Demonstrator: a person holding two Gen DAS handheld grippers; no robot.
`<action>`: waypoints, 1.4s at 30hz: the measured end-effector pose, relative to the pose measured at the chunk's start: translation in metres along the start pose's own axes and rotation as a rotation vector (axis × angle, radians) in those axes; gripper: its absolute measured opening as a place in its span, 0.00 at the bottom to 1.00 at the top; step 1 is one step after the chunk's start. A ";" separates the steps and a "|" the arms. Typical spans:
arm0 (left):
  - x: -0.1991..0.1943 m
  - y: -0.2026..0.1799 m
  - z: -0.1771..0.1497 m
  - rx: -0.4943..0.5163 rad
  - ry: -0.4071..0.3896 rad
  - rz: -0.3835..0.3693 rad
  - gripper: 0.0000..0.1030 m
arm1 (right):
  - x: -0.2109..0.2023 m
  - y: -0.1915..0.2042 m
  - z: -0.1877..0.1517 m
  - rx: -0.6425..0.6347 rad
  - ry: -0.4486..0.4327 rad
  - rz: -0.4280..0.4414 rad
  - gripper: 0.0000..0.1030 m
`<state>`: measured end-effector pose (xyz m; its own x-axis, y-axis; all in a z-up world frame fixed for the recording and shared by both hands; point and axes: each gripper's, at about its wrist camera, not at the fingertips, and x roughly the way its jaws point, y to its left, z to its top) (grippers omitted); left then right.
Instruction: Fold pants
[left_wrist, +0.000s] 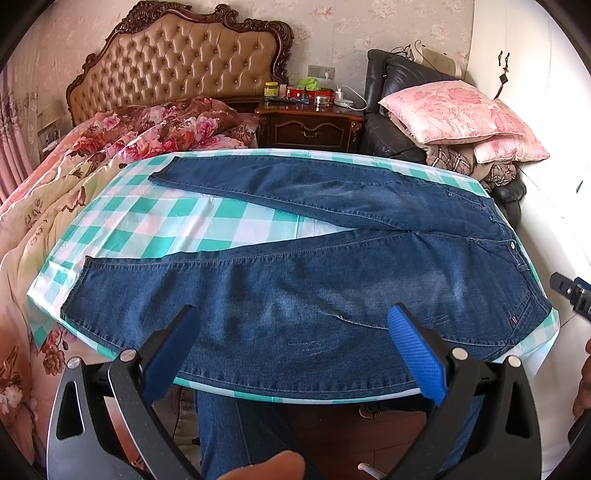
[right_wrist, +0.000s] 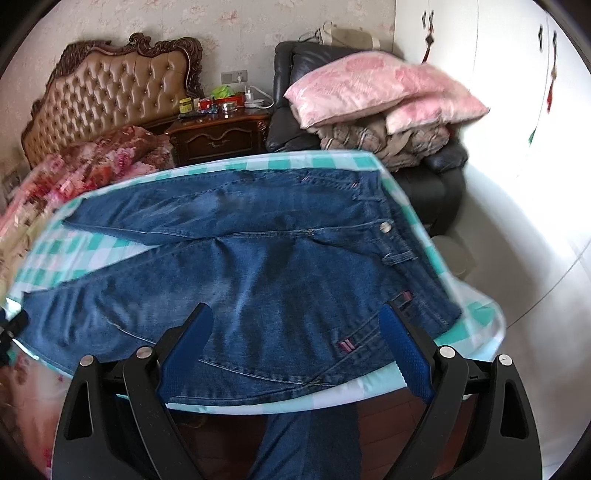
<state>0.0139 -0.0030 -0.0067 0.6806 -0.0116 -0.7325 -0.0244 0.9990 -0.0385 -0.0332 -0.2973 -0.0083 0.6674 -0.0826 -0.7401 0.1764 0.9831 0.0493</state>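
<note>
Pants (left_wrist: 295, 280) are lying spread flat on the checked surface (left_wrist: 155, 221), legs splayed leftward, waist at the right. I am holding my left tongs (left_wrist: 291, 325) and right tongs (right_wrist: 297, 325) wide open above the near edge, gripping nothing. The right view is blurring, smearing the waist's far corner.

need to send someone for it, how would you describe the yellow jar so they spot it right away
Start at the tufted tan headboard and move to the dark carved wooden nightstand between the bed and the black leather armchair. The yellow jar stands at the top's end nearest the headboard, the only squat yellow container among the red and green clutter.
</note>
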 end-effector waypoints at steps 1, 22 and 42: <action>0.002 0.002 -0.001 -0.003 0.003 -0.002 0.99 | 0.004 -0.006 0.005 0.011 0.000 0.006 0.85; 0.088 0.019 0.036 -0.064 0.103 0.026 0.99 | 0.346 -0.164 0.231 0.198 0.251 0.007 0.85; 0.179 0.017 0.093 0.016 0.147 0.071 0.99 | 0.236 -0.107 0.236 -0.007 -0.002 0.208 0.14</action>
<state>0.2035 0.0159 -0.0749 0.5633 0.0543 -0.8245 -0.0564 0.9980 0.0273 0.2762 -0.4607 -0.0297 0.6906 0.1223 -0.7129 0.0293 0.9801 0.1965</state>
